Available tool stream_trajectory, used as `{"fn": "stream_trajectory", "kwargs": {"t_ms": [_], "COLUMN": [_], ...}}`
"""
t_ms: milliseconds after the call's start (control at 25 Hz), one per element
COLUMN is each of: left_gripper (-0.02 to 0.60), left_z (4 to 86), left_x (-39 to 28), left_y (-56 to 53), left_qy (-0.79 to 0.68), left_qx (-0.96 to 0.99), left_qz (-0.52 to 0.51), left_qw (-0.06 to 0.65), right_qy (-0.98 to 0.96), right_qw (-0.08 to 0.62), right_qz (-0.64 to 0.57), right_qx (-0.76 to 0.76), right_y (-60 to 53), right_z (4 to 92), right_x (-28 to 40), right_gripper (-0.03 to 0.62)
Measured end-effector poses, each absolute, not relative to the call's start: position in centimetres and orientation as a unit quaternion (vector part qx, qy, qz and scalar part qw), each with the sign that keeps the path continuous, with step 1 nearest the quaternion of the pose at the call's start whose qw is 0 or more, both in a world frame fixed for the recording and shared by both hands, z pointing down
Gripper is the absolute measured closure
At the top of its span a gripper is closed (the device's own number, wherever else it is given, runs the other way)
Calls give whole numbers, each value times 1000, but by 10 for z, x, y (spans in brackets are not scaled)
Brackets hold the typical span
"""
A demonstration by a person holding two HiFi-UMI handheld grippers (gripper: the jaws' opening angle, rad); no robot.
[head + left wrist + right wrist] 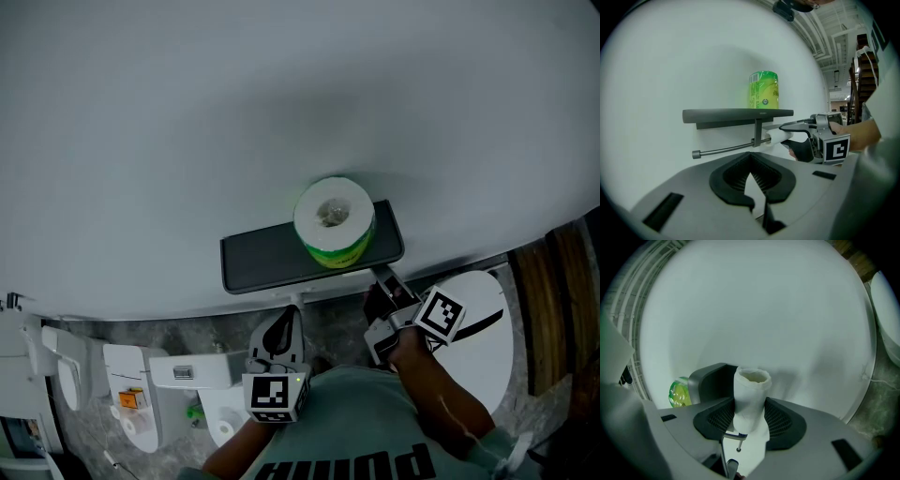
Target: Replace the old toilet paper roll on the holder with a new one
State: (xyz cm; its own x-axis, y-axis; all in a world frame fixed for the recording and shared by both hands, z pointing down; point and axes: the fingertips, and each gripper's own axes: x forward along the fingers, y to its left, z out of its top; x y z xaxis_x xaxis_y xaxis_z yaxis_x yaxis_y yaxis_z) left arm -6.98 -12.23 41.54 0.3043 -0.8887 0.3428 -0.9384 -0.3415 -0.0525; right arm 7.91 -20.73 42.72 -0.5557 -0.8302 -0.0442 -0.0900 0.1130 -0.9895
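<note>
Under the wall shelf: two rolls, two grippers, one holder rod.

At the centre of the head view, one dark shelf [267, 255] on the white wall carries one new toilet paper roll [334, 221] in green wrapping, standing on end near the shelf's right end. In the left gripper view, one metal rod [724, 150] runs from a bracket below the shelf toward the left of the frame, bare along its visible length. The right gripper [382, 292] is clamped on the one old roll [749, 397], a thin white tube held just right of that bracket. The left gripper [289, 321], at lower centre, has its jaws together on nothing and is apart from the rod.
</note>
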Motion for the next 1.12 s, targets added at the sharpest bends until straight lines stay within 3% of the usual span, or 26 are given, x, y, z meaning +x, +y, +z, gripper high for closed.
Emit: {"fn": "stream_trajectory", "kwargs": {"t_ms": [1120], "left_gripper": [577], "left_z": [421], "left_x": [6], "left_y": [-148], "left_qy": [-529], "left_qx": [830], "left_qz": [158], "left_qw": [80], "right_qy": [657], "right_qw": [331], "right_qz": [-561], "right_qx": [-380], "right_y": [-213], "right_z": [435], "right_x": [160], "right_gripper": [388]}}
